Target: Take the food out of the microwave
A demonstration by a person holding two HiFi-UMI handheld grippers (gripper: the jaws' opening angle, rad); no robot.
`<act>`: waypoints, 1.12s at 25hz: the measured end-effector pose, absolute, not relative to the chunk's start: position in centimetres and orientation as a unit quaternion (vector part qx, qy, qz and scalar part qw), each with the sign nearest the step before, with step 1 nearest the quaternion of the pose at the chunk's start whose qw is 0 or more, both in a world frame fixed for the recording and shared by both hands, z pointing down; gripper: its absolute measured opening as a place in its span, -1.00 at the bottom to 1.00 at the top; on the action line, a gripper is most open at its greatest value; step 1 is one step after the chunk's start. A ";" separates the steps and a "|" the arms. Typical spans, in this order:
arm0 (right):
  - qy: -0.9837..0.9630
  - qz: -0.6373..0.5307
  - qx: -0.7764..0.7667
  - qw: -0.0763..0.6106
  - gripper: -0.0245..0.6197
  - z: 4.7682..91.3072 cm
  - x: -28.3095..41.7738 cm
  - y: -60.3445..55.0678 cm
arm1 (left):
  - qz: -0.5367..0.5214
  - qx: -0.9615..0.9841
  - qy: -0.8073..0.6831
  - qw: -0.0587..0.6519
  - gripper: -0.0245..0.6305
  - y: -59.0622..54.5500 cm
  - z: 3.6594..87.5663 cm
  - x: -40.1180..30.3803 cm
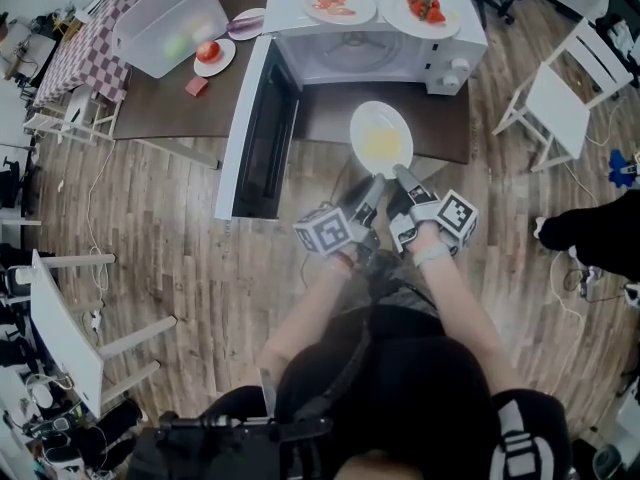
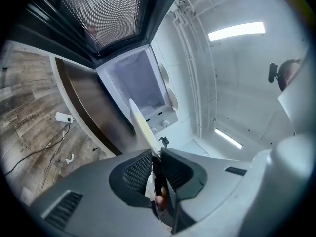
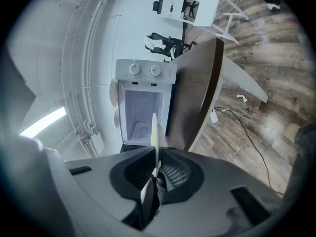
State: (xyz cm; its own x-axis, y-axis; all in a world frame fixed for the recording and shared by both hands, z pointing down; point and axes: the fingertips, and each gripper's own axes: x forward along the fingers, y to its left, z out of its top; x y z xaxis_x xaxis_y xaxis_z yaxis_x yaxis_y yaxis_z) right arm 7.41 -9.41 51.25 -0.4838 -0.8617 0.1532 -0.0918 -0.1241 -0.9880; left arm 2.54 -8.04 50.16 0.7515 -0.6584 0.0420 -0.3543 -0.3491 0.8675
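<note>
A white plate (image 1: 380, 136) of yellow food hangs in front of the open microwave (image 1: 372, 30), over the edge of the dark table. My left gripper (image 1: 368, 190) is shut on the plate's near rim from the left. Beside it, my right gripper (image 1: 402, 183) is shut on the same rim. The left gripper view shows the plate (image 2: 140, 125) edge-on between the jaws of the left gripper (image 2: 155, 164), with the empty microwave cavity (image 2: 138, 80) behind. In the right gripper view the plate (image 3: 154, 132) also runs edge-on into the right gripper (image 3: 156, 174).
The microwave door (image 1: 258, 128) stands swung open at the left. Two plates of red food (image 1: 340, 3) (image 1: 422, 10) sit on top of the microwave. A clear plastic bin (image 1: 172, 20) and a small plate with a tomato (image 1: 210, 54) are on the table (image 1: 170, 103) at the left. A white chair (image 1: 560, 93) stands at the right.
</note>
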 end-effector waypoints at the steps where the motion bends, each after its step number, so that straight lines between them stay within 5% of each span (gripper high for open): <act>1: 0.585 -0.630 -0.407 0.307 -0.81 51.2 7.3 -9.0 | -0.158 0.806 -0.311 0.479 -0.75 -7.6 50.1 2.5; 28: 0.572 -0.624 -0.416 0.333 -0.81 48.7 6.2 0.9 | -0.163 0.817 -0.283 0.476 -0.77 1.7 47.2 0.9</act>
State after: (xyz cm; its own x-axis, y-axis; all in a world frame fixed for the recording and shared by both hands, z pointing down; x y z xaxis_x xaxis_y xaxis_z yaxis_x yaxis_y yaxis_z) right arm 6.16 0.94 48.73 -0.4325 -0.8910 0.1383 -0.0611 -0.1240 -0.9904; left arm 0.85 1.67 47.19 0.7860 -0.6182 0.0027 -0.3075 -0.3872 0.8692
